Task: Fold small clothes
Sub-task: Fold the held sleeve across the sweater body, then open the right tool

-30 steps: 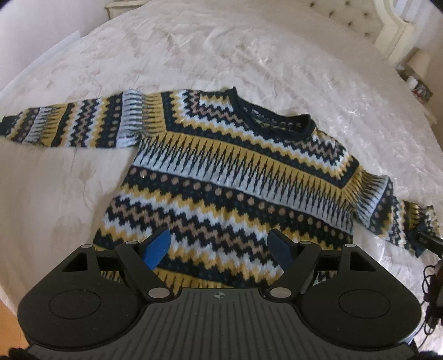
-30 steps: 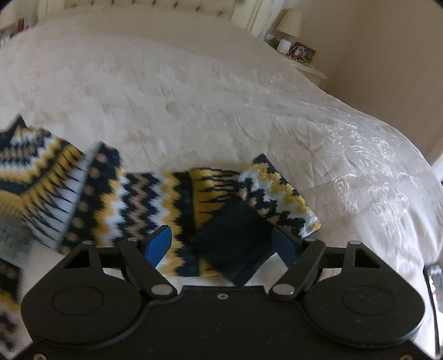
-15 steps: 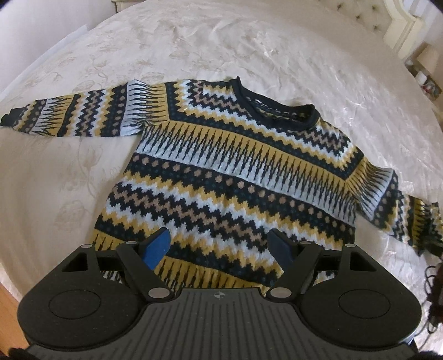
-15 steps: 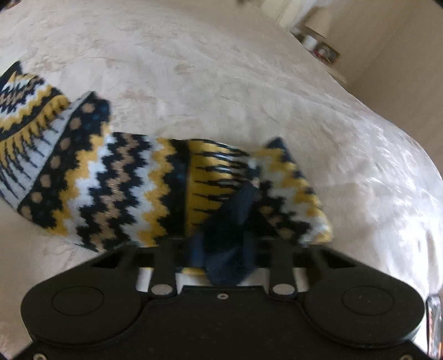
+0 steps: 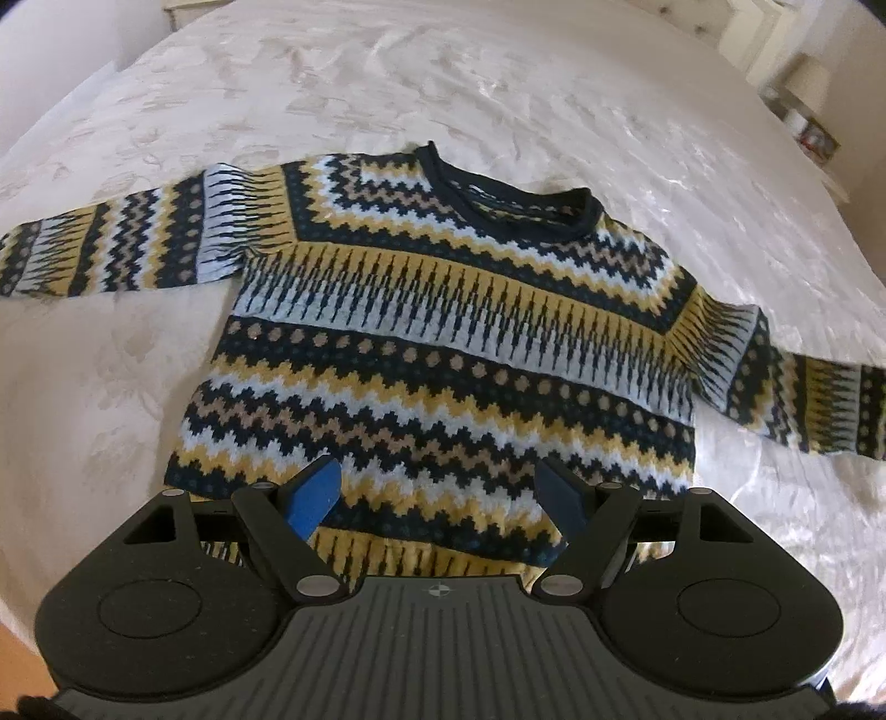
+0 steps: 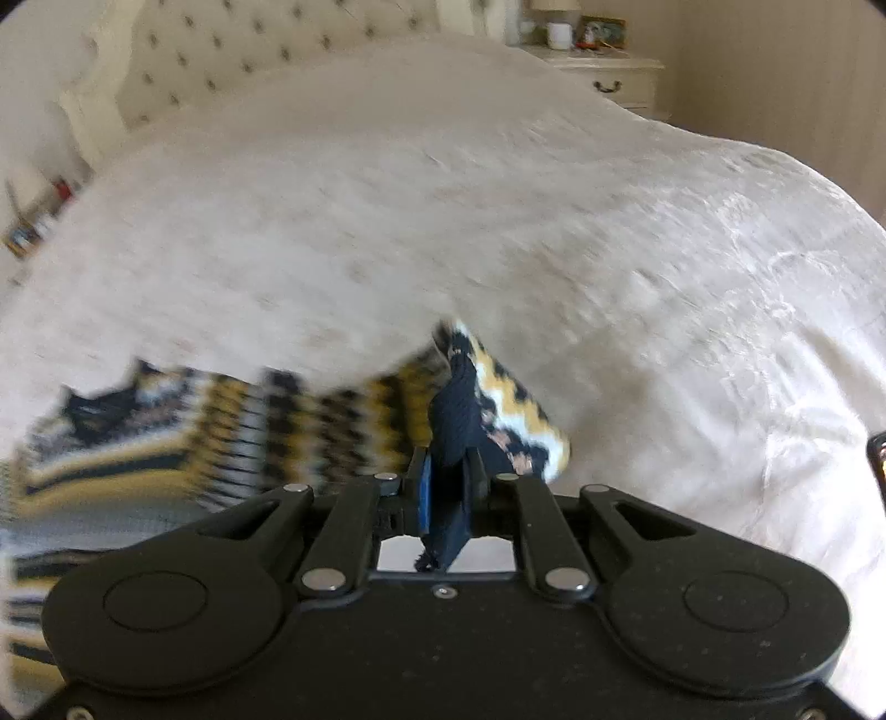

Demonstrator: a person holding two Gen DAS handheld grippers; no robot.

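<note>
A small knitted sweater (image 5: 459, 343) in navy, yellow, white and tan zigzags lies flat, front up, on the white bed (image 5: 443, 83). Its left sleeve (image 5: 111, 243) stretches out to the left. My left gripper (image 5: 443, 493) is open and empty, hovering over the sweater's hem. My right gripper (image 6: 446, 487) is shut on the navy cuff (image 6: 457, 426) of the right sleeve (image 6: 515, 410) and holds it lifted off the bed; the sweater body (image 6: 138, 432) is blurred at left.
A tufted headboard (image 6: 249, 50) stands at the bed's far end. A nightstand (image 6: 609, 77) with a lamp and small items is at the back right. The quilted white bedspread (image 6: 692, 249) surrounds the sweater on all sides.
My right gripper closed on the right sleeve cuff and lifted it, swinging its view toward the headboard. My left gripper stayed open over the hem, shifting slightly.
</note>
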